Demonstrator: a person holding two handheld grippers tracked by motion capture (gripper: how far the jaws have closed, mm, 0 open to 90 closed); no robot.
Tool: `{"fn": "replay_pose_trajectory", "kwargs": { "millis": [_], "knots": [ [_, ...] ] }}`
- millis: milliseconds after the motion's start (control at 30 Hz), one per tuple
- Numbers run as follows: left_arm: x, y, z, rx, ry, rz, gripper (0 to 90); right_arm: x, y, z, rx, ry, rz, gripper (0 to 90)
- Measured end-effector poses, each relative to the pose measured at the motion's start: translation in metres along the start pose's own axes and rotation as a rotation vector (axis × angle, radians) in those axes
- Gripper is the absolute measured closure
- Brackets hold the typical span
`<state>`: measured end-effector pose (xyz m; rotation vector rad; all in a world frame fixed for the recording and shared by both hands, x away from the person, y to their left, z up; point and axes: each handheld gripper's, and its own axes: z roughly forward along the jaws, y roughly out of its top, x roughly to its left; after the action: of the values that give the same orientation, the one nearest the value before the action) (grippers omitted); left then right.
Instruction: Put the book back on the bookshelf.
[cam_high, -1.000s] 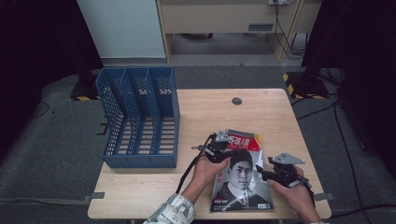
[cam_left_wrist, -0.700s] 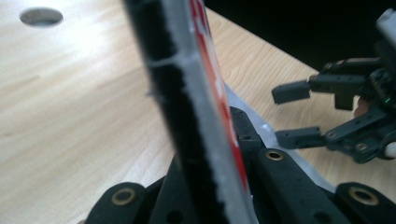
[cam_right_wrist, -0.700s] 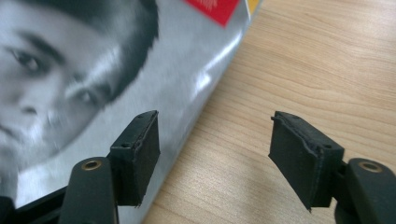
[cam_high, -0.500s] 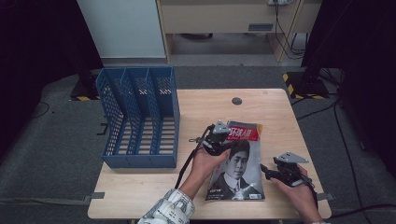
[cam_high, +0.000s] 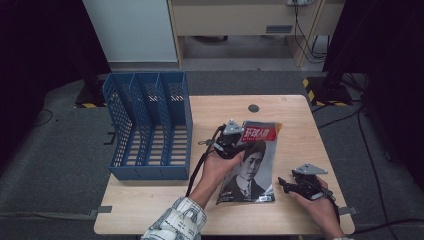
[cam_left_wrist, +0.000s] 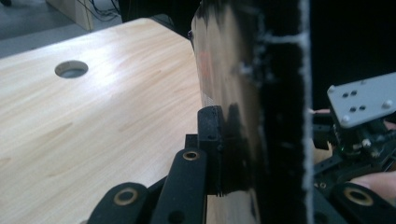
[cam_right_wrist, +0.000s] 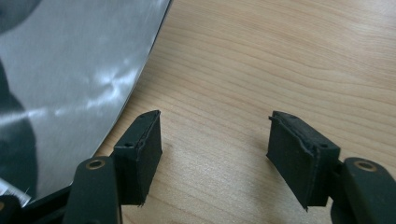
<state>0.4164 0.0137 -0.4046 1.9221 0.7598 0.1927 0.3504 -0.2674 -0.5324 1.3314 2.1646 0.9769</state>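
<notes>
Magazine (cam_high: 250, 160) up on edge, far end raised off table (cam_high: 300, 115), near end low by person. Left gripper (cam_high: 231, 142) pinches its top left edge tight, so it can go toward blue file rack (cam_high: 147, 125) on left. Right gripper (cam_high: 295, 186) rests beside magazine, jaws apart, holding nothing, ready to help.

Blue file rack (cam_high: 150, 125) blocks left (bare tabletop (cam_high: 305, 135) right).
</notes>
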Motion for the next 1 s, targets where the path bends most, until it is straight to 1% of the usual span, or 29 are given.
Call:
{"fn": "replay_pose_trajectory", "kwargs": {
  "millis": [167,200,233,400,433,500,533,667,767,900,1000],
  "knots": [
    [0.0,0.01,-0.006,-0.025,-0.001,0.011,86.5,0.002,0.0,0.003,0.012,0.019,0.005,31.5],
    [0.0,0.013,-0.009,-0.042,-0.001,0.017,86.5,0.003,0.0,0.004,0.008,0.018,-0.001,31.3],
    [0.0,0.013,-0.009,-0.042,-0.001,0.017,86.5,0.003,0.0,0.004,0.008,0.018,-0.001,31.3],
    [0.001,0.021,-0.015,-0.074,-0.002,0.011,86.6,0.003,-0.001,0.004,0.003,0.015,0.003,28.7],
    [0.001,0.022,-0.016,-0.078,-0.003,0.01,86.6,0.003,-0.001,0.004,0.003,0.014,-0.003,27.6],
    [0.001,0.025,-0.018,-0.086,0.0,0.011,86.6,0.005,-0.001,0.005,-0.001,0.014,-0.001,25.3],
    [0.001,0.026,-0.019,-0.088,0.001,0.013,86.6,0.006,-0.001,0.006,0.002,0.01,-0.01,24.7],
    [0.003,0.03,-0.025,-0.108,0.006,0.009,86.6,0.006,-0.001,0.006,0.003,0.008,-0.016,24.0],
    [0.004,0.031,-0.027,-0.109,0.011,0.01,86.6,0.006,-0.001,0.006,0.002,0.008,-0.017,23.9],
    [0.006,0.034,-0.031,-0.122,0.019,0.014,86.6,0.006,-0.001,0.006,0.002,0.008,-0.017,23.9],
    [0.007,0.038,-0.036,-0.139,0.026,0.012,86.6,0.006,-0.001,0.006,0.003,0.008,-0.016,23.9]
  ]
}}
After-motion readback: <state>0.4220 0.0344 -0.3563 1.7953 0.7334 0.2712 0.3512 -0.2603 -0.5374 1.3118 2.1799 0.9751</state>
